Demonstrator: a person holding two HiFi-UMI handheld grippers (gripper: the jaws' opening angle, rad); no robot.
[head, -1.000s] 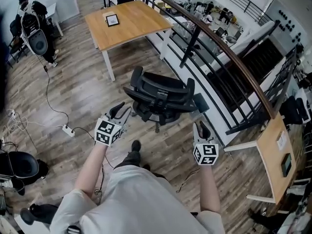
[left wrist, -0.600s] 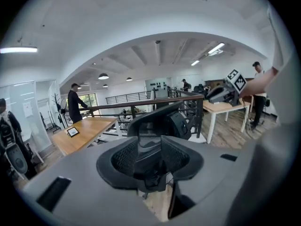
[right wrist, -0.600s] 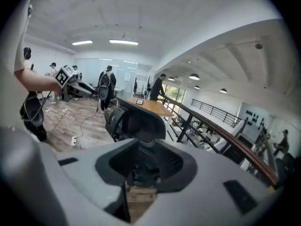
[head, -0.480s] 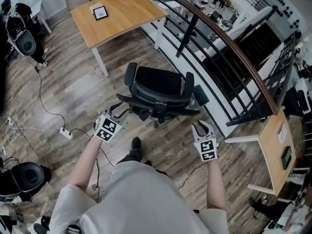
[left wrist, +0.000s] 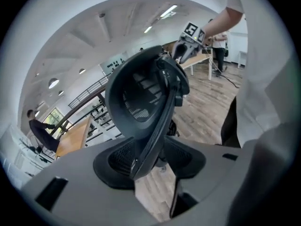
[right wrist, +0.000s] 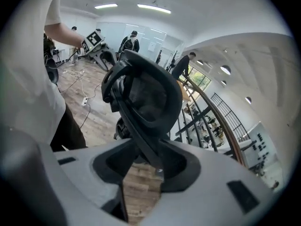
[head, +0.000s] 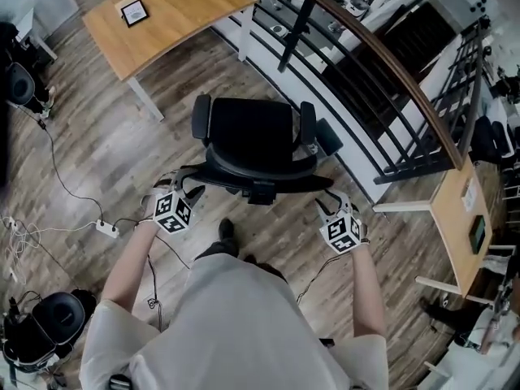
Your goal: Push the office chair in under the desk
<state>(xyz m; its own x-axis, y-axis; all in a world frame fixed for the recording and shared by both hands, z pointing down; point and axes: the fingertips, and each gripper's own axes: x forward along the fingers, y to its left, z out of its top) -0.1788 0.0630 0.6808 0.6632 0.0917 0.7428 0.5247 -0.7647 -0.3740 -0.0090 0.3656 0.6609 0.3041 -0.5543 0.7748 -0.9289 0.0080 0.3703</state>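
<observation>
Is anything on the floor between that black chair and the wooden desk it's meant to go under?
Nothing visible does. Only bare floor lies between the office chair and the desk. The desk's white leg stands at its near corner, and the power strip lies well off to the left.

Head view: taken from above the person, faced steeply down. The office chair (head: 252,140) is held at centre at middle distance, the floor (head: 106,153) around it, a counter (head: 171,10) at the upper left corner and a railing (head: 382,63) toward the right edge.

Left gripper view: carried on the left gripper (head: 185,187) and aimed along its fingers (left wrist: 80,182), across the backrest (left wrist: 141,98) toward the person's right. The rim is very near and fills the centre.

Right gripper view: carried on the right gripper (head: 329,207) and aimed the opposite way across the same backrest, equally near.

Shared: the backrest is seen in all three views. Each gripper view takes in the other gripper at the far rim. On both, the fingers are opening with the rim between them.
</observation>
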